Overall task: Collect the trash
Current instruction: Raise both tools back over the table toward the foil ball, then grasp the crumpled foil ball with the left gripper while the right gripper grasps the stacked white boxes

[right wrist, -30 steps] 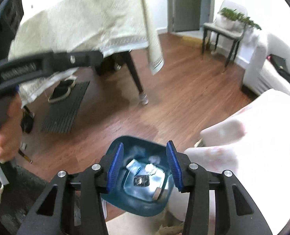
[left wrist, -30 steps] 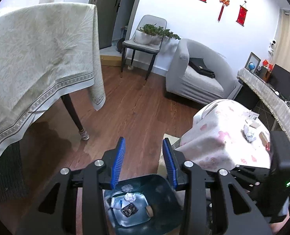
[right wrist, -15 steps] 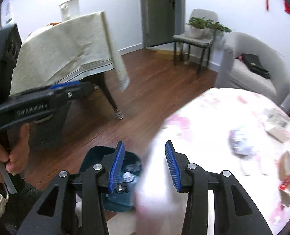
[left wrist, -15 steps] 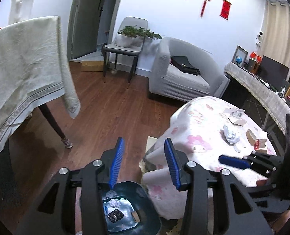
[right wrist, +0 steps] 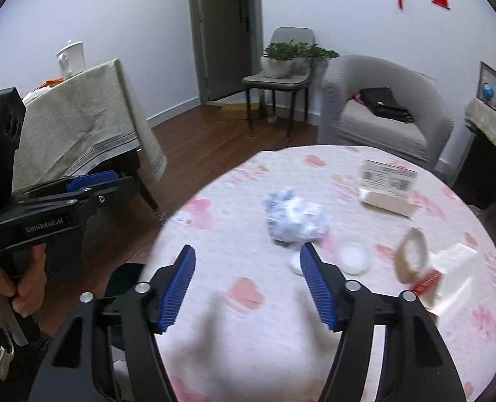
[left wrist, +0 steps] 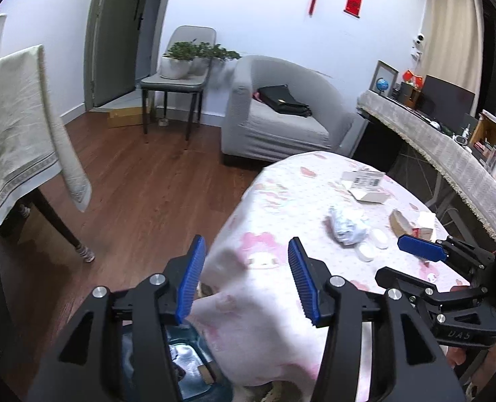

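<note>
A crumpled bluish-white wad lies on the round table with the pink-patterned cloth. Beside it are two white round lids, a tape ring, a red-and-white pack and white boxes. My right gripper hovers over the table just short of the wad, its jaws opening with nothing between them. My left gripper is over the table's left edge, jaws opening and empty. The blue bin with scraps sits on the floor below it.
A cloth-draped table stands at the left, a grey armchair with a black bag behind, and a chair with potted plants by the door. A sideboard runs along the right. Brown wood floor lies between.
Both grippers swung right and away from the bin toward the round table. Their jaws spread wider. The bin has slid to the bottom edge of both views.
</note>
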`<state>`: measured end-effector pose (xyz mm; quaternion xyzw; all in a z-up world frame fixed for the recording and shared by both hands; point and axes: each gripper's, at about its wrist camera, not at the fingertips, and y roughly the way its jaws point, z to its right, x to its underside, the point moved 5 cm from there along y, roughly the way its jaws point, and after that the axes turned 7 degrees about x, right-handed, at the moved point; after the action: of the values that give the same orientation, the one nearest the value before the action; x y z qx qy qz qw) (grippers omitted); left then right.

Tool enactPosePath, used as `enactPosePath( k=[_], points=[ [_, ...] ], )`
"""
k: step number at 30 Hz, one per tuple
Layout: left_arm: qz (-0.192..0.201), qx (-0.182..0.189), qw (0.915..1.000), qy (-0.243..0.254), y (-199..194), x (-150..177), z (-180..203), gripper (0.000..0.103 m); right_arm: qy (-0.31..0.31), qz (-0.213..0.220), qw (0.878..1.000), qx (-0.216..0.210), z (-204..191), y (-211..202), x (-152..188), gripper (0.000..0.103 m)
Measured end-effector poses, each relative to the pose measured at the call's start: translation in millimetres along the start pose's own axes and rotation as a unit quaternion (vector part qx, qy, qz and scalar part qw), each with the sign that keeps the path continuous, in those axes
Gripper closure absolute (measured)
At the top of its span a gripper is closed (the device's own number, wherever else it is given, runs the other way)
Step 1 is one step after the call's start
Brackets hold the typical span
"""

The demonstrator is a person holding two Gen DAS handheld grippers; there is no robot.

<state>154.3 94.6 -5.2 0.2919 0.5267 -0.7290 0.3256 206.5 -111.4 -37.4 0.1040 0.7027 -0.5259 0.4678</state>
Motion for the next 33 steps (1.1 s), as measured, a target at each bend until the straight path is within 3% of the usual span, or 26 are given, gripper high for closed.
enactPosePath(
  k=[7,12,18,33],
  points=[
    [-0.008,0.027,0.9996,0.003,21,-1,34,0.042,0.030,0.014,0.999,0.030,48,-18,11,0.022],
    [-0.017,0.036,0.9991,0.011,40,0,57,0.032,0.042,0.028,0.997,0.051,77,-29,14,0.013],
    [-0.031,0.040,0.9982,0.031,65,1,78,0.030,0.063,0.028,0.994,0.085,122,-38,18,0.011],
    [-0.078,0.028,0.9956,0.043,109,0,100,0.029,0.052,-0.024,0.995,0.083,166,-15,40,0.009]
  ],
)
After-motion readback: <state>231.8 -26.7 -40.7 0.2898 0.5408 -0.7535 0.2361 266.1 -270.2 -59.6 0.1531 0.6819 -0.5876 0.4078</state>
